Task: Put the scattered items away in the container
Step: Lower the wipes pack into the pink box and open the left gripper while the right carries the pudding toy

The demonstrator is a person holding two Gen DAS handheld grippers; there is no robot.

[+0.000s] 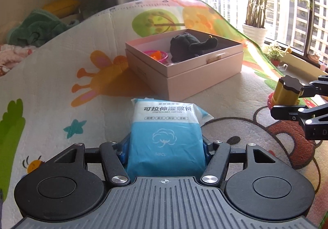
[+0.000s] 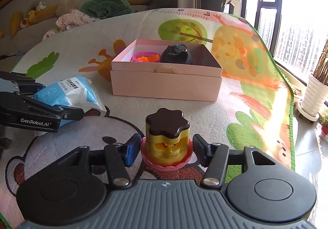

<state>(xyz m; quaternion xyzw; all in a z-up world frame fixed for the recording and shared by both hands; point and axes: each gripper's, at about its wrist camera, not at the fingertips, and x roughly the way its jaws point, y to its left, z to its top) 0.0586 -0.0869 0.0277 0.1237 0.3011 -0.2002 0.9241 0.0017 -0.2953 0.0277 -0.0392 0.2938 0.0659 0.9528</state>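
Left hand-held gripper (image 1: pixel 166 147): clamped on cotton pad pack (image 1: pixel 166 126) | Right hand-held gripper (image 2: pixel 164 147): jaws flank pudding toy (image 2: pixel 167 136), contact unclear | Advice: lift level, clear pink box (image 2: pixel 166 83) rim, release inside.

Bright daylight floods through tall windows (image 2: pixel 295 23) onto a cartoon-printed play mat (image 2: pixel 256 89), potted palm (image 1: pixel 264 3) beside.

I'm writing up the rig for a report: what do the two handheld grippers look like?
The left gripper and the right gripper look alike: ribbed grey body, two round black discs, black linkage arms with silver pivot screws, blue pads on the fingers. White "GenRobot.AI" lettering marks the left one's side.
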